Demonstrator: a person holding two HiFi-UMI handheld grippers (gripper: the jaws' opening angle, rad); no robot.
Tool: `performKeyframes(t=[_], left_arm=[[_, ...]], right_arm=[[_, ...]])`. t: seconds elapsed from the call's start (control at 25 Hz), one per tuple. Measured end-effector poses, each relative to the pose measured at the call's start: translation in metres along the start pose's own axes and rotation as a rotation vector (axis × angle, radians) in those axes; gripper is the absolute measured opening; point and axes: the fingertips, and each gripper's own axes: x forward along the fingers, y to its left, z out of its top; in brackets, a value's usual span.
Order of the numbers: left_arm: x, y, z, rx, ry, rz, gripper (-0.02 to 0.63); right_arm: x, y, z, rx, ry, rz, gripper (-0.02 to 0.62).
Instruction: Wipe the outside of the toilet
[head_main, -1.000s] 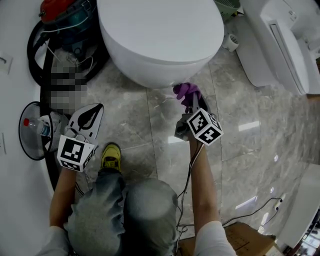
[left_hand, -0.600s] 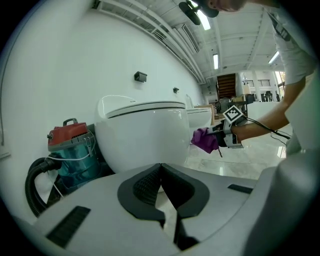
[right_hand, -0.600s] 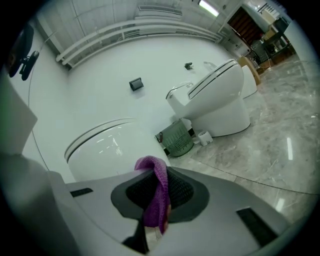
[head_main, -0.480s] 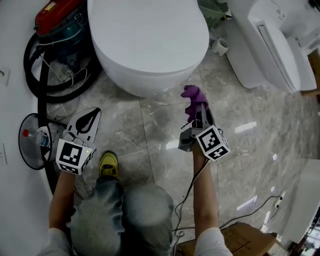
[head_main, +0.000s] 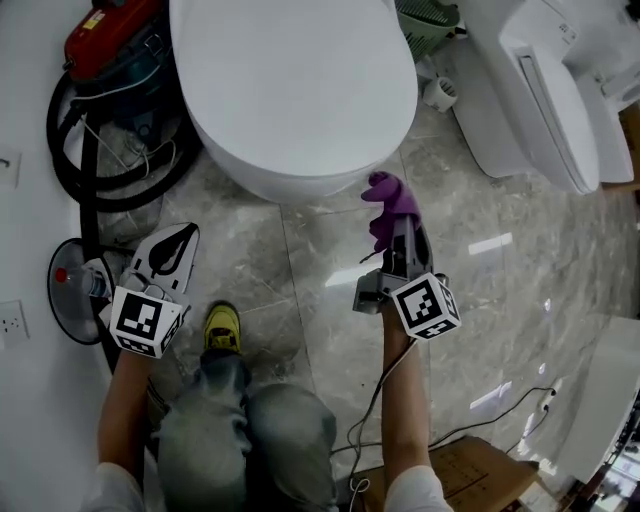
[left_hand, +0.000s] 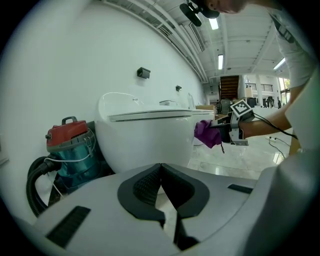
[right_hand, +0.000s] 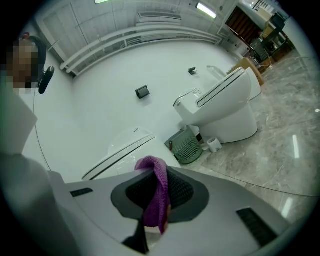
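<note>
A white toilet (head_main: 290, 90) with its lid down fills the top of the head view; its bowl also shows in the left gripper view (left_hand: 150, 140) and in the right gripper view (right_hand: 122, 150). My right gripper (head_main: 397, 222) is shut on a purple cloth (head_main: 388, 205), held a little off the bowl's front right, apart from it. The cloth (right_hand: 156, 192) hangs between the jaws in the right gripper view. My left gripper (head_main: 172, 245) hovers over the floor at lower left, jaws together with nothing in them (left_hand: 161, 177).
A red and teal vacuum cleaner (head_main: 115, 60) with black hose stands left of the toilet. A second white toilet (head_main: 545, 90) is at upper right, a green basket (head_main: 428, 18) and a small cup (head_main: 437, 93) between them. A yellow shoe (head_main: 222, 328) and cables lie on the marble floor.
The right gripper with the purple cloth has drawn back from the bowl's front and shifted right, then held nearly still. The left gripper has barely moved.
</note>
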Motion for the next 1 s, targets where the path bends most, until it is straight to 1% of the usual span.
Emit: performKeyframes(t=[0.12,0.24,0.44,0.56,0.64,0.8,1.0], left_arm=[[-0.012,0.004,0.018,-0.025,0.028,-0.002,0.014],[-0.031,0.01,0.037,-0.062,0.063,0.006,0.014],[-0.066,0.018,0.087,-0.089,0.104,0.005,0.014],[-0.084,0.033,0.122,-0.144,0.09,0.035,0.014],[-0.095,0.043,0.149,-0.171,0.079,0.051,0.014],[-0.114,0.055,0.205,-0.175,0.07,0.057,0.014],[-0.139,0.075,0.273,-0.198,0.051,0.072,0.014]], right_arm=[[-0.004,0.015,0.01,0.016,0.024,-0.023,0.057],[-0.009,0.038,0.024,0.008,0.056,-0.039,0.057],[-0.02,0.083,0.058,0.021,0.107,-0.053,0.057],[-0.028,0.12,0.081,-0.003,0.152,-0.037,0.057],[-0.034,0.142,0.097,0.001,0.166,-0.039,0.057],[-0.044,0.189,0.143,0.011,0.143,-0.048,0.057],[-0.05,0.253,0.197,0.059,0.12,-0.024,0.057]])
